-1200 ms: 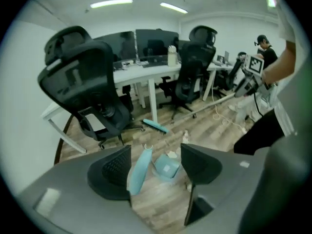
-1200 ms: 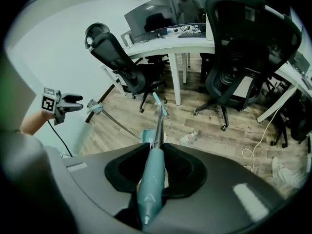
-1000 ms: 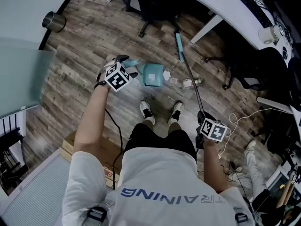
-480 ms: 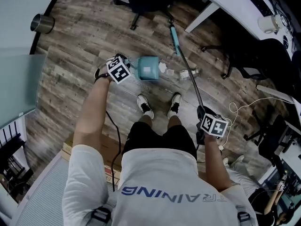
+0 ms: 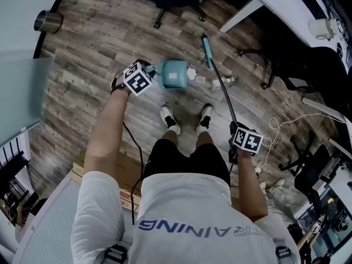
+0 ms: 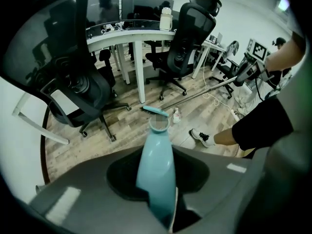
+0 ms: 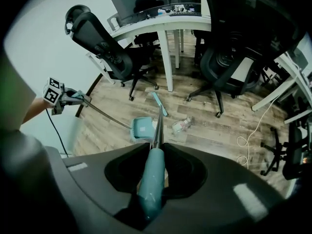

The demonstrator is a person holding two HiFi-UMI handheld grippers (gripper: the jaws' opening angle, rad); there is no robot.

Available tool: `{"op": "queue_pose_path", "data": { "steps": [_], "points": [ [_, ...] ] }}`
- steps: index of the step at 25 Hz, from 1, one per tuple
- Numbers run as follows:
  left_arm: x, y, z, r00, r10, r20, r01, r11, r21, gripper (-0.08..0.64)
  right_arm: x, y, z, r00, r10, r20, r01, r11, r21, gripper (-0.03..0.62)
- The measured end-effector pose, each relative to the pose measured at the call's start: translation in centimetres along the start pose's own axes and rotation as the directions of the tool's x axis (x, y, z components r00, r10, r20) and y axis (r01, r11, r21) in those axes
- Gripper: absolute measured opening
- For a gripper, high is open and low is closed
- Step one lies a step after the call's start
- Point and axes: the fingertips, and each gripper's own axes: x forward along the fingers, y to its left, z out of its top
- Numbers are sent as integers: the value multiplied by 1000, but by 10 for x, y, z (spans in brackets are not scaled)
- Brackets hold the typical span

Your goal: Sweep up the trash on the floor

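Overhead, two seemingly low views, shared floor [image 5: 99,48]

The dustpan [image 5: 175,74] is pale teal, as are the head and grip of the broom [image 5: 221,89], whose shaft is dark, and the floor [image 5: 99,43] is grey-brown wood-grain planks. The left marker cube [image 5: 137,77] and right marker cube [image 5: 247,140] show black squares on white. The person's shirt [image 5: 187,213] is pale grey with blue lettering, the shorts [image 5: 190,158] black, the shoes [image 5: 169,118] white and black.
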Motion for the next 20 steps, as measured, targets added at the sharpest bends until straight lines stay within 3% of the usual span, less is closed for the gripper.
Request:
{"op": "queue_pose_path", "data": {
  "steps": [6,10,14,20],
  "points": [
    [1,0,2,1000,6,0,-6,1000,9,98,10,-52,-9,995,-85,-43,87,995,52,106],
    [1,0,0,1000,3,1,-3,1000,6,98,30,-63,-12,991,-117,-73,122,990,67,106],
    [1,0,1,1000,1,3,-1,1000,7,98,52,-49,-23,985,-139,-98,142,989,28,106],
    [2,-2,2,1000,3,-2,-3,1000,7,98,69,9,-41,988,-55,-147,50,998,-38,107]
  ]
}}
